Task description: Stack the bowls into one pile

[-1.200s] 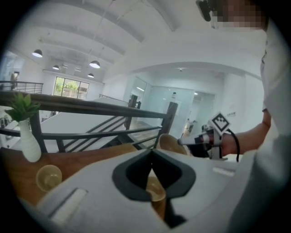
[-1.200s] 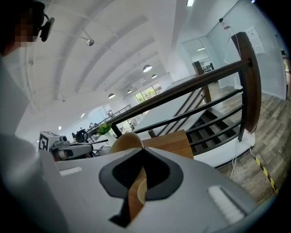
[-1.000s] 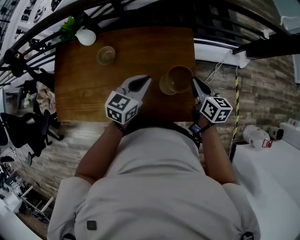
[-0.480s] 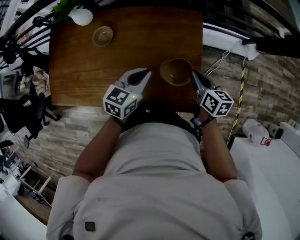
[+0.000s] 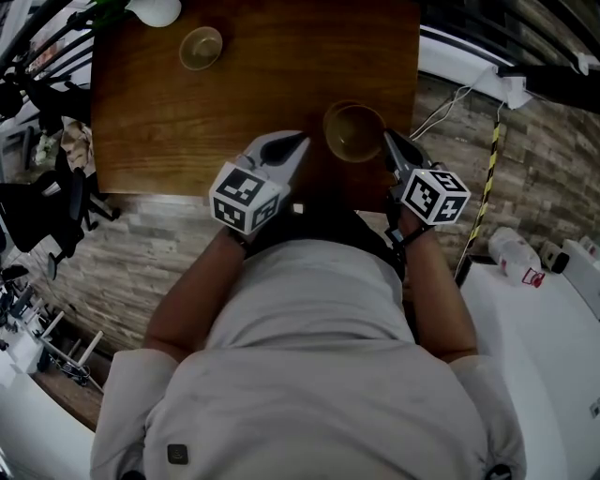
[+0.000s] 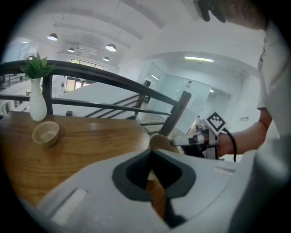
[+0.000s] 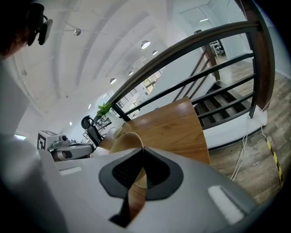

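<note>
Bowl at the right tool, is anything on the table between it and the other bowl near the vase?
Nothing visible. Only bare table lies between the near bowl and the far bowl. The white vase stands beyond it, and the left tool sits nearer the person.

the person wears a pale grey shirt [image 5: 309, 366] with short, wide sleeves [image 5: 131, 398] and a small dark square patch [image 5: 175, 454] on it. the left gripper [image 5: 300, 139] has a smooth white shell that tapers to a point, with dark grey textured pads [image 6: 132, 175] set inside. its cube [image 5: 246, 197] is white with black square markers. the right gripper [image 5: 386, 136] has the same build and its own marker cube [image 5: 431, 195]. a black cable [image 6: 233, 139] loops by the right wrist, and a dark strap [image 5: 398, 236] sits under that cube.
</note>
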The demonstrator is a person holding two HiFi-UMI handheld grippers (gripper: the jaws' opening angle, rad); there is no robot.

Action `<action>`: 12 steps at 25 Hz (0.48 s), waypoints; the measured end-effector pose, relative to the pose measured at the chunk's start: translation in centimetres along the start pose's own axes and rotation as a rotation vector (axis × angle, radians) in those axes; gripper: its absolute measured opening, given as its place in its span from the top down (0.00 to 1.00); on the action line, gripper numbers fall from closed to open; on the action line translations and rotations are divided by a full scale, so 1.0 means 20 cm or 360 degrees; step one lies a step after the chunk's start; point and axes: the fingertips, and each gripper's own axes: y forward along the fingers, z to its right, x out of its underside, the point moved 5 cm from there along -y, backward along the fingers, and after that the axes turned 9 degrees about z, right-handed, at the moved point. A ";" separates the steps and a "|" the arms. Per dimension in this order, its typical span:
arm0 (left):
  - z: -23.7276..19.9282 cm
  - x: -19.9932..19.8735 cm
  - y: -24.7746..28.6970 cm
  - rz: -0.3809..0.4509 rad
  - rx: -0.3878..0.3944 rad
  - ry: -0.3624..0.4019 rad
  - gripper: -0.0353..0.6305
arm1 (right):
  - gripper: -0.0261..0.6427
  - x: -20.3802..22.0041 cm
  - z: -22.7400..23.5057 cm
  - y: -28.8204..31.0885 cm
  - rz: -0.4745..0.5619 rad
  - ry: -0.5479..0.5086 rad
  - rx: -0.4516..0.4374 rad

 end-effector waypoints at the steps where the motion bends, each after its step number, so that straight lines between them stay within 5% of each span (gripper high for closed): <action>1: 0.00 0.00 0.00 -0.0002 0.0000 0.0000 0.94 | 0.94 0.01 0.00 0.01 -0.0009 -0.0001 -0.0006; 3: 0.01 0.01 0.01 -0.0005 -0.0001 -0.0003 0.94 | 0.89 0.03 0.01 0.03 -0.0050 0.0000 -0.0006; 4: 0.02 0.01 0.02 -0.0006 -0.0002 -0.0006 0.94 | 0.74 0.04 0.01 0.04 -0.0074 0.0010 0.0001; 5: 0.02 0.01 0.02 -0.0009 -0.0003 -0.0010 0.94 | 0.69 0.05 0.02 0.05 -0.0086 0.0018 0.0013; 12: 0.01 0.02 0.02 -0.0018 -0.0011 -0.0028 0.94 | 0.69 0.05 0.02 0.07 -0.0087 0.0024 0.0030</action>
